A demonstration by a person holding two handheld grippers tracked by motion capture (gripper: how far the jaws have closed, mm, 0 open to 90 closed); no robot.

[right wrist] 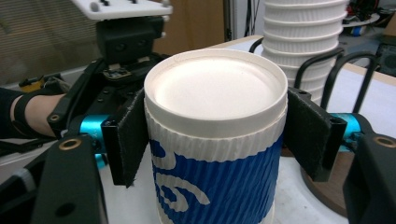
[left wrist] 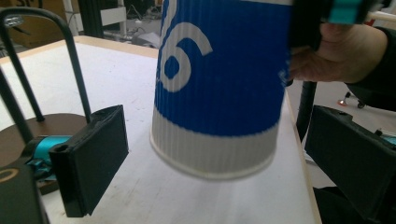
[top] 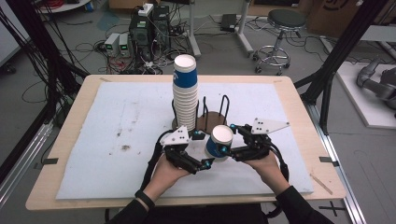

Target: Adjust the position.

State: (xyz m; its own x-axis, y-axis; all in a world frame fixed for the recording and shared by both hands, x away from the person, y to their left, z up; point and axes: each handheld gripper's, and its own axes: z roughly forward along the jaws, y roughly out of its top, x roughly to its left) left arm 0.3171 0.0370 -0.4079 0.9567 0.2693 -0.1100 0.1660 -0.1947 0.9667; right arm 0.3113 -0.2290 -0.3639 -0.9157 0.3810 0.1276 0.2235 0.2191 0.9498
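Right gripper view shows the right tongs (right wrist: 215, 140) clamped on an upside-down blue-and-white paper cup (right wrist: 215, 154) — one black pad pressed to each side just under its white base rim. Beyond the cup, the left tongs (right wrist: 100, 112) face it from the far side. Left gripper view has the left tongs (left wrist: 219, 158) spread wide, the cup (left wrist: 219, 88) hanging between the jaws, touching neither, lifted clear of the white bench (left wrist: 116, 84). High view places the tall stack of cups (top: 185, 93) just beyond both tongs, standing in a black wire rack (top: 224, 109) — the held cup (top: 219, 141) near it.
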